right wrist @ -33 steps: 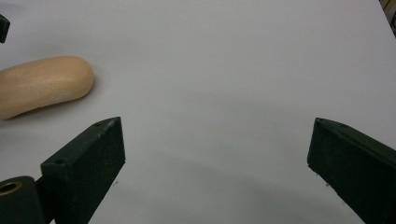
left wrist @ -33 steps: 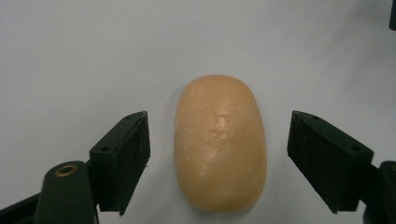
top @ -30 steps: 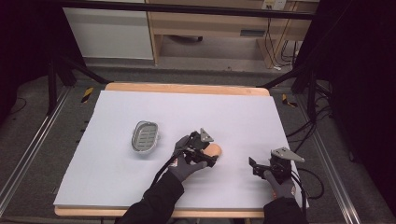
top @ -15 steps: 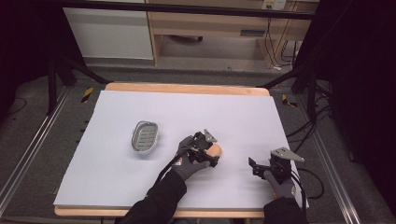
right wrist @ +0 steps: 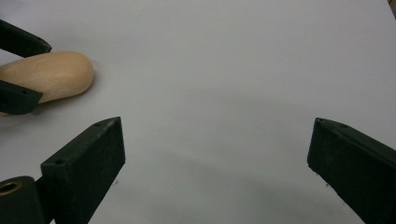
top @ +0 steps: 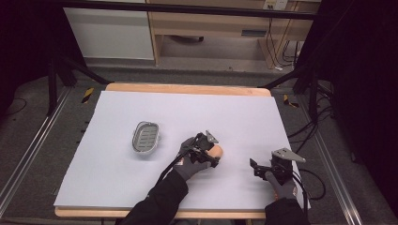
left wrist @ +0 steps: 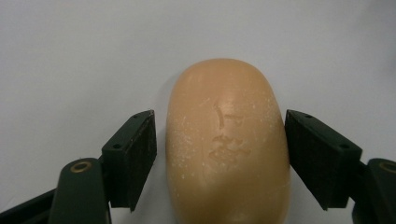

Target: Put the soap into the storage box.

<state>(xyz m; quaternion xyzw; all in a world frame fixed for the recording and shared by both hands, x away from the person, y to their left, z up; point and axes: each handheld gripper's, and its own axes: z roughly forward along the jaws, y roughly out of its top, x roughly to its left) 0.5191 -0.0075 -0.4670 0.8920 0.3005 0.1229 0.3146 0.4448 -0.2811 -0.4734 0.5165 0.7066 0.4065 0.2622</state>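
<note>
1. While the soap bar [left wrist: 227, 144] lies on the white sheet of the desk [top: 141, 197], right of centre, the left tool [top: 217, 152] straddles it; its jaws have just been closing, one pad touching the bar's side, the other a sliver clear (no full clamp).
2. Right tool [right wrist: 217, 154]: jaws spread wide apart with nothing between them, well to the right of the soap.
3. Metal soap dish [top: 145, 137]: left of the soap, well apart from it.
</note>
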